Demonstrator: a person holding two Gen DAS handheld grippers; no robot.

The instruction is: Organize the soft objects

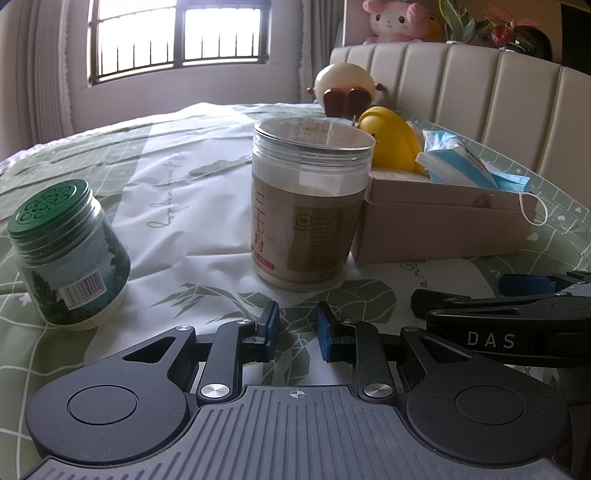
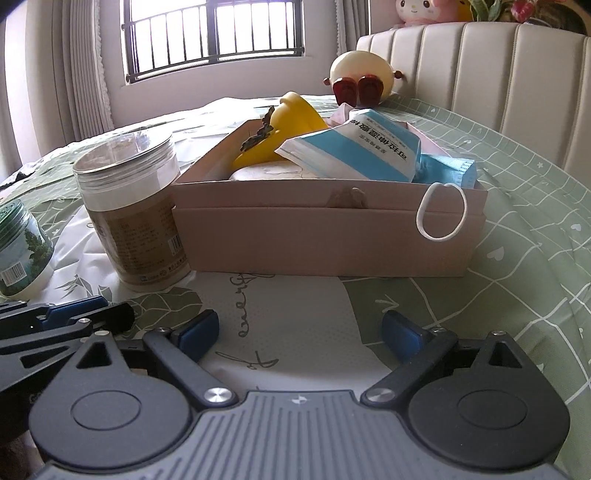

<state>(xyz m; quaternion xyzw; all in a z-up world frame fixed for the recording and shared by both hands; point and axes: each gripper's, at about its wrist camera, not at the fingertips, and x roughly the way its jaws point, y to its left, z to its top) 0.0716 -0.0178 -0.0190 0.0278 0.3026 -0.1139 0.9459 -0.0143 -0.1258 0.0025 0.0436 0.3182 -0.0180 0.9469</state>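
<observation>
Both cameras sit low over the bed (image 1: 207, 192), each looking forward along its own fingers toward the headboard (image 1: 480, 88) and the window (image 2: 218, 33). The left view faces the jar (image 1: 308, 206) close up, with the box (image 1: 443, 221) off to its right. The right view faces the box (image 2: 328, 236) head-on and near. The 2 views share jar, box, green-lidded bottle (image 1: 70, 254) and headboard, and each catches the other gripper at its edge.

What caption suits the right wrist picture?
Open right gripper faces a cardboard box holding a yellow toy and masks.
</observation>
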